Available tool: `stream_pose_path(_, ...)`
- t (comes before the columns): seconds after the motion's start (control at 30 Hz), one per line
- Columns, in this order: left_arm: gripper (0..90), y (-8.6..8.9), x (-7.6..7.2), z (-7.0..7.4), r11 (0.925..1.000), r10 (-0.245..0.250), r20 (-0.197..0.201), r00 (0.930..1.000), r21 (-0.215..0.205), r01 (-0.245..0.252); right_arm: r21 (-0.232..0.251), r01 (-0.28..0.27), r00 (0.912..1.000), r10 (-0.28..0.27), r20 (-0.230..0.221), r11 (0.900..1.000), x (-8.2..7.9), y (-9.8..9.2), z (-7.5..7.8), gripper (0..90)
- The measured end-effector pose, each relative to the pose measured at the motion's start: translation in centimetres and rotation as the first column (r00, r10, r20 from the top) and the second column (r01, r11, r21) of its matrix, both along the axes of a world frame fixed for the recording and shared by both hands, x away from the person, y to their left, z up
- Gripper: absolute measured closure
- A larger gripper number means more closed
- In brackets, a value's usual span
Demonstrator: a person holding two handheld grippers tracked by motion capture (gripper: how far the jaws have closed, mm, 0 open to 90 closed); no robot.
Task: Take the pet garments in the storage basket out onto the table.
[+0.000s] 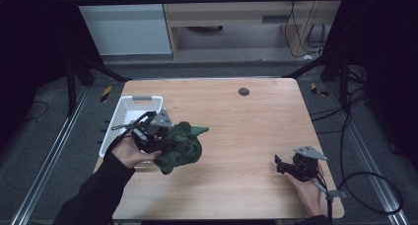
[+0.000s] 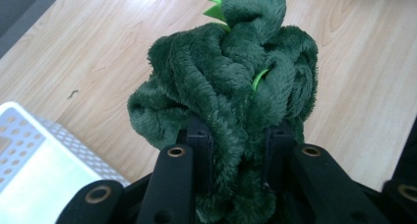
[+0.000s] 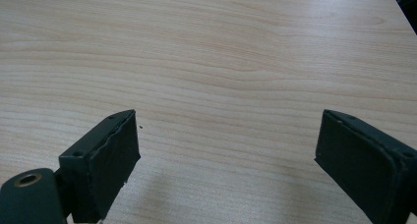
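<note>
Between the left gripper [image 2: 240,150] jaws — clamped tight — sits the green plush toy [image 2: 231,76]; right gripper [image 3: 226,155] jaws apart.

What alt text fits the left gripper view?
The left hand-held gripper is clamped on a dark green plush toy with bright green spikes, over a wooden table. A white perforated basket sits at the lower left.

Wooden table [image 1: 246,136] on a grey floor [image 1: 59,131], a white basket [image 1: 129,106] at its left edge

The basket is perforated plastic with a grey handle at its far end and lies lengthwise along the left side. A small dark round spot [image 1: 243,91] marks the tabletop near the far edge, right of centre. Black cables [image 1: 365,180] curl over the floor right of the table; a pale wooden cabinet [image 1: 236,18] stands far behind.
</note>
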State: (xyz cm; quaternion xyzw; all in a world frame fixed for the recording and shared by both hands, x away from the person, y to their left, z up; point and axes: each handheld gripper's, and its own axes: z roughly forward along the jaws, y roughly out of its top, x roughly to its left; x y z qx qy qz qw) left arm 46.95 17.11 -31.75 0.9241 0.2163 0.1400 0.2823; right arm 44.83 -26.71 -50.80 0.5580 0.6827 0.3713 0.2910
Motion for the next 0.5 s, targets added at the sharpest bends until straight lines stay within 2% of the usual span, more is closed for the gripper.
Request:
stream_pose_path(0.27, 71.2, -1.8, -0.1, -0.3, 0.9979, -0.061, -0.009, 0.9981, 0.02, 0.062, -0.003, -0.001, 1.0, 0.001, 0.001, 1.0, 0.0, 0.0, 0.0, 9.3)
stream_pose_path(0.37, 71.2, -2.5, -0.1, -0.5, 0.9949, -0.092, -0.02, 0.9956, 0.039, 0.092, 0.0, 0.0, 1.0, 0.0, 0.001, 1.0, 0.0, 0.0, 0.0, 9.3)
stream_pose_path(0.5, 71.2, -3.3, -0.2, -0.6, 0.9919, -0.118, -0.027, 0.9926, 0.043, 0.119, 0.0, 0.0, 1.0, 0.0, 0.002, 1.0, 0.0, 0.0, 0.0, 9.3)
